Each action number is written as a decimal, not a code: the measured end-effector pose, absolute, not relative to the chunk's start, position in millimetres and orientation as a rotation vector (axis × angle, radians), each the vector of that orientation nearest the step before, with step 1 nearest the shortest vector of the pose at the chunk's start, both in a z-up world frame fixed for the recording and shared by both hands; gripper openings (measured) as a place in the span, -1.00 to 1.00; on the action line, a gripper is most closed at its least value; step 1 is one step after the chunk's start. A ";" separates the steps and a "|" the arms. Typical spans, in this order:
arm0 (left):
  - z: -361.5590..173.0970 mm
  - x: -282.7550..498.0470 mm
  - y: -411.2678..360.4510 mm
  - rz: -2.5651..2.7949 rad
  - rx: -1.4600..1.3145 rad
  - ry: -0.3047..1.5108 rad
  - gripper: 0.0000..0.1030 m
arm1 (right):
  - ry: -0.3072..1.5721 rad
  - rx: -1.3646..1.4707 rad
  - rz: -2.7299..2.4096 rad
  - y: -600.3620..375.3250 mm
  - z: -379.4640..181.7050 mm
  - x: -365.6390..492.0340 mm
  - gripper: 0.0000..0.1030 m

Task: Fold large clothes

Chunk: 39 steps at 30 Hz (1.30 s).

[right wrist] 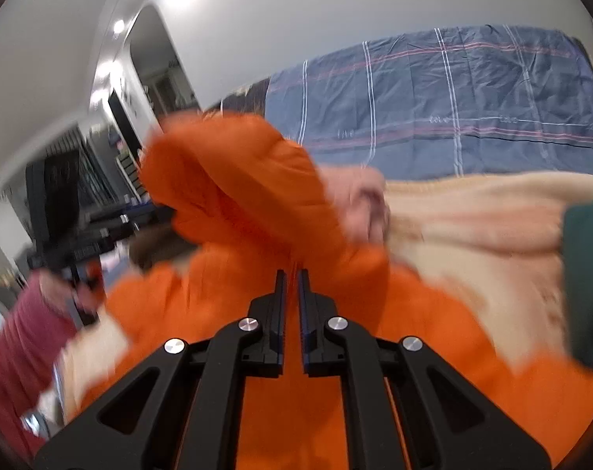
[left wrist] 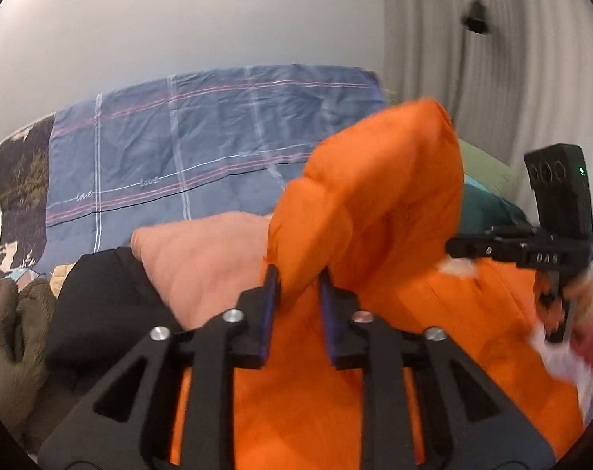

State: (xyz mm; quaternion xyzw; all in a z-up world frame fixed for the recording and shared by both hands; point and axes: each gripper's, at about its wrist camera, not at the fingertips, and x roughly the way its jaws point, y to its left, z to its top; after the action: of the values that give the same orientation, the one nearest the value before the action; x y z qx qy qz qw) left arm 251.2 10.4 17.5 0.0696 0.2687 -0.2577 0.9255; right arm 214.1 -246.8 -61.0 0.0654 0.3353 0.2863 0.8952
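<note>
A bright orange padded garment (left wrist: 374,203) fills the middle of both views, partly lifted off the bed and blurred. In the left wrist view my left gripper (left wrist: 299,280) is shut on a raised fold of it, and the cloth bulges up between the blue pads. In the right wrist view the orange garment (right wrist: 257,203) spreads under and ahead of my right gripper (right wrist: 292,276). Its jaws are nearly together and pinch a thin orange edge. A hand in a dark red sleeve (right wrist: 26,325) holds the left tool at the left.
A blue plaid quilt (left wrist: 186,149) lies along the white wall behind. A peach garment (left wrist: 202,262), a black one (left wrist: 100,305) and an olive fleece (left wrist: 10,337) lie to the left. A cream blanket (right wrist: 472,219) and a teal cloth (right wrist: 586,282) lie to the right. A grey curtain (left wrist: 472,78) hangs at the right.
</note>
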 end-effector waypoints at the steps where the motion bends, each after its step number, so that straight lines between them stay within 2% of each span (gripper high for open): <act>1: 12.5 220.9 15.6 -0.556 0.169 0.554 -0.44 | 0.718 0.125 0.574 -252.8 -70.2 194.0 -0.73; 3: -0.2 192.2 24.3 -0.571 0.198 0.561 -0.23 | 0.744 0.121 0.537 -262.8 -78.7 168.2 -0.51; 4: -6.7 178.4 28.4 -0.569 0.213 0.559 -0.13 | 0.744 0.119 0.513 -266.2 -77.8 159.3 -0.50; 8: -17.3 141.9 38.2 -0.537 0.273 0.545 -0.12 | 0.722 0.194 0.415 -260.5 -62.4 177.2 -0.49; 13: -17.3 182.8 5.6 -0.505 0.216 0.608 -0.20 | 0.786 0.320 0.428 -212.9 -80.7 219.5 -0.49; 17: -56.0 208.5 -30.5 -0.492 0.166 0.728 -0.23 | 0.986 0.387 0.391 -183.8 -141.1 240.0 -0.49; 19: -92.0 218.7 -39.7 -0.457 0.203 0.822 -0.23 | 1.059 0.353 0.397 -169.7 -171.5 236.4 -0.49; 21: -132.1 221.4 -40.1 -0.407 0.287 0.891 -0.22 | 1.040 0.323 0.410 -162.8 -179.9 228.9 -0.49; 23: -147.2 217.5 -35.2 -0.406 0.311 0.891 -0.22 | 1.025 0.280 0.416 -156.7 -173.9 223.2 -0.49; 27: -134.9 204.7 -15.8 -0.425 0.255 0.870 -0.22 | 0.954 0.224 0.415 -151.1 -139.0 213.6 -0.46; 28: -127.4 200.0 -11.1 -0.426 0.241 0.859 -0.08 | 0.926 0.213 0.419 -151.5 -132.8 209.6 -0.45; 29: -112.5 187.2 2.1 -0.416 0.221 0.825 0.17 | 0.892 0.200 0.414 -150.6 -127.0 206.5 -0.33; 30: -105.0 179.0 9.7 -0.402 0.214 0.801 0.27 | 0.863 0.194 0.397 -149.1 -122.4 205.0 -0.15; 32: -88.0 155.6 32.8 -0.379 0.183 0.743 0.32 | 0.869 0.209 0.381 -148.3 -127.9 208.1 -0.02; 36: -76.3 114.3 95.1 -0.312 0.024 0.723 0.41 | 1.015 0.211 0.324 -140.7 -174.6 218.7 -0.02; 39: -85.0 91.2 159.7 -0.173 -0.110 0.740 0.42 | 0.951 0.188 0.322 -135.3 -181.1 209.0 0.00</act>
State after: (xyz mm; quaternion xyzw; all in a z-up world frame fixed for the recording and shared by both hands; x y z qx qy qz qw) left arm 91.2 159.7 -85.0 -0.0534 0.3611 -0.0846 0.9271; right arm 209.0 -135.3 -181.1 0.0899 0.4552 0.1541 0.8723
